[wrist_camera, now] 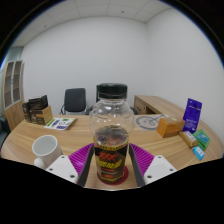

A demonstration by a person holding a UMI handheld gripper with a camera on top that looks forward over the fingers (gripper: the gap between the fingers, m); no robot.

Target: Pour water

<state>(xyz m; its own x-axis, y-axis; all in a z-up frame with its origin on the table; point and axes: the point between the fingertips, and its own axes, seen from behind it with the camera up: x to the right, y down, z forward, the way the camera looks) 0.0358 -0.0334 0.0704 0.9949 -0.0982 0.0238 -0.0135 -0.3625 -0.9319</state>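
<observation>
A clear bottle (111, 130) with a dark lid and a black, yellow and red label stands upright between my fingers, close to the camera. My gripper (112, 160) is shut on the bottle, with the purple pads (82, 156) pressing its lower part from both sides. The liquid level inside is hard to read. A white cup (45, 150) stands on the wooden table (70, 135) to the left of the left finger, a short way from the bottle.
Beyond the bottle are a round plate-like thing (148, 122), a small carton (170, 127) and a blue box (192, 113) on the right. Books (60, 123) and a dark box (38, 110) lie at the left. A black office chair (73, 100) stands behind the table.
</observation>
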